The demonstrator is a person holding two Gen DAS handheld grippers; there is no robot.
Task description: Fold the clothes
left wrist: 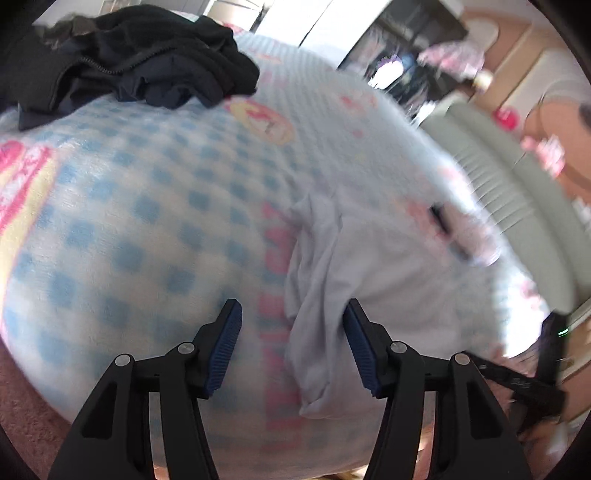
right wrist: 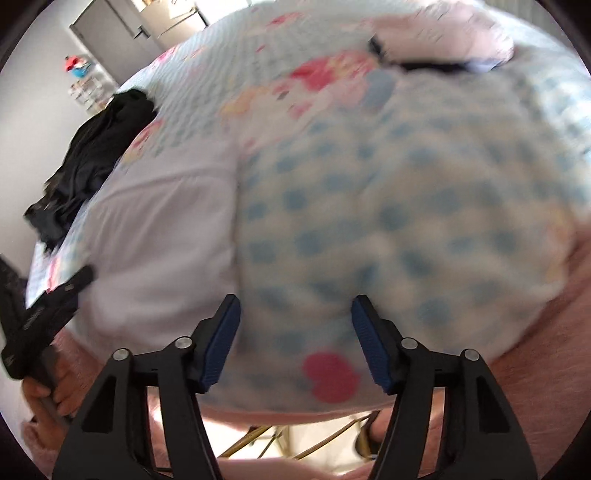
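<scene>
A white garment (left wrist: 388,266) lies flat on a bed covered by a blue-checked blanket (left wrist: 147,206). Its wrinkled left edge runs down between the fingers of my left gripper (left wrist: 291,306), close to the right pad; the jaws stand apart and neither pad presses on the cloth. In the right wrist view the same white garment (right wrist: 159,229) lies to the left. My right gripper (right wrist: 295,299) hangs open over the bare blanket (right wrist: 406,206) beside the garment's right edge, with nothing between its fingers. Both views are blurred.
A heap of black clothes (left wrist: 129,62) (right wrist: 96,147) sits at the bed's far left. A pale folded item (right wrist: 443,33) with something dark beside it lies at the far end. A ribbed grey-green couch (left wrist: 498,177) stands on the right. A hand (right wrist: 55,398) shows at the left edge.
</scene>
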